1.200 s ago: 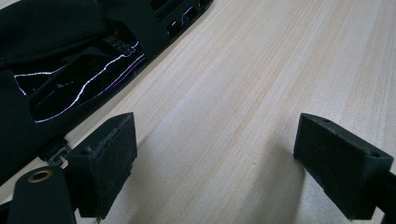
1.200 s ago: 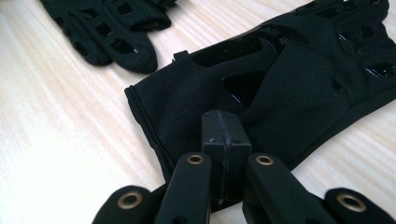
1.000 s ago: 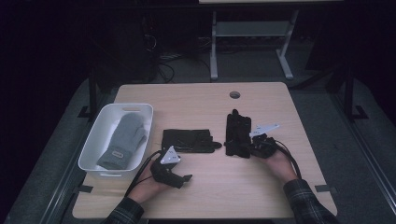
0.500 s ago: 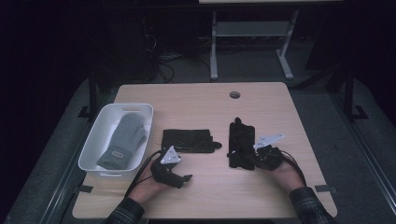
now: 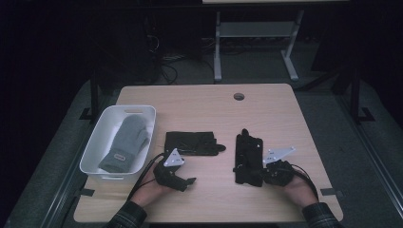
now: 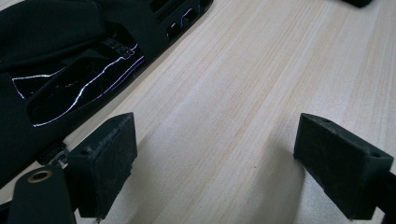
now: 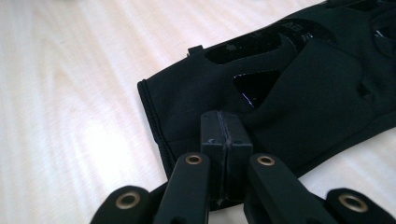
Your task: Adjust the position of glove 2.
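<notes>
From above, my right gripper [image 5: 263,175] sits at the near end of a black glove [image 5: 248,159], right of the white bin [image 5: 97,159]; my left gripper [image 5: 187,182] rests just below the other glove [image 5: 192,143]. Left gripper view: jaws spread over bare table [image 6: 243,84]. Right gripper view: jaws pressed together, pinching the glove's cuff [image 7: 187,107].

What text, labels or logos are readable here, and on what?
None can be read.
Grey mitten in the white bin: a small pale patch on its cuff, too small and blurred to read.
Black glove pinched at its cuff by the right gripper: glossy panels, no lettering to make out.
Second black glove beside the open left gripper: shiny trim lines, no text.
</notes>
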The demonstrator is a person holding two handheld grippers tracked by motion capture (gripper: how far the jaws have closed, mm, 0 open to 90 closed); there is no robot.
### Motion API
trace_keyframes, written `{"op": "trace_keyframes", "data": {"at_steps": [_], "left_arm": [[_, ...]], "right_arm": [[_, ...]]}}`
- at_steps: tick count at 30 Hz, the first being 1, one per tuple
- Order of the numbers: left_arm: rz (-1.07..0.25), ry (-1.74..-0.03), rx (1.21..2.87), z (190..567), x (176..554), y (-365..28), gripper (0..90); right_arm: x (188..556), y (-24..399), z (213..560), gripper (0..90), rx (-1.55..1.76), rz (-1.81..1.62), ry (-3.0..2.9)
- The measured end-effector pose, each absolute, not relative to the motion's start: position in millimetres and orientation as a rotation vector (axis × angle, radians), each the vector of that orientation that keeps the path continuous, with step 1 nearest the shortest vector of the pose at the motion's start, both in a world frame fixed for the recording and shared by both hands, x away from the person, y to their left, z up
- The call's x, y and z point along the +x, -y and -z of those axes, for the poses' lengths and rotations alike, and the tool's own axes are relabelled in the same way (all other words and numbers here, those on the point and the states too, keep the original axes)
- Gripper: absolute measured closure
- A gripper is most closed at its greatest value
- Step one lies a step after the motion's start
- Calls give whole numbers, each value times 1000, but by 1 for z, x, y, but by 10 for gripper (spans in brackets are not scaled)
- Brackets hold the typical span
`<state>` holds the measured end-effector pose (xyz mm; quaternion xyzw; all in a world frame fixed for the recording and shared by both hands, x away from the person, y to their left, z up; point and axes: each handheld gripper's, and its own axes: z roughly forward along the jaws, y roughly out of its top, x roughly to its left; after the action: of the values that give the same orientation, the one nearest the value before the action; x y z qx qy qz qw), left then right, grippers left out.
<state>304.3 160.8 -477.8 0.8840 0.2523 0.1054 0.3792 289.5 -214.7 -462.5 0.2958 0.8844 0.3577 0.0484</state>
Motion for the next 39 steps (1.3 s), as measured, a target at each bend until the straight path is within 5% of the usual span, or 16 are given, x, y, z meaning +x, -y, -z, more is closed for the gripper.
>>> {"op": "trace_keyframes", "data": {"at_steps": [13, 18, 20, 21, 27, 28, 29, 30, 35, 39], "left_arm": [[-272, -654, 2258, 478, 304, -160, 123], [-265, -675, 2296, 474, 305, -157, 139], [-268, -672, 2300, 471, 305, -157, 217], [-283, -672, 2298, 469, 305, -157, 277], [-339, -697, 2267, 457, 313, -156, 516], [-350, -711, 2266, 455, 317, -155, 643], [-352, -721, 2259, 454, 319, -155, 643], [-360, -742, 2254, 452, 323, -154, 753], [-406, -769, 2277, 449, 334, -148, 892], [-450, -830, 2280, 448, 346, -146, 894]], "right_arm": [[254, 227, 460, 899, 861, -1084, -2757], [253, 229, 456, 746, 835, -1139, -2718], [255, 232, 453, 655, 859, -1166, -2668], [259, 237, 452, 533, 901, -1162, -2605], [273, 252, 456, 385, 1033, -1087, -2478], [275, 255, 457, 364, 1050, -1083, -2451], [278, 260, 457, 344, 1084, -1065, -2415], [283, 269, 460, 330, 1132, -1042, -2371], [292, 285, 469, 286, 1228, -985, -2332], [297, 295, 472, 265, 1280, -964, -2301]]}}
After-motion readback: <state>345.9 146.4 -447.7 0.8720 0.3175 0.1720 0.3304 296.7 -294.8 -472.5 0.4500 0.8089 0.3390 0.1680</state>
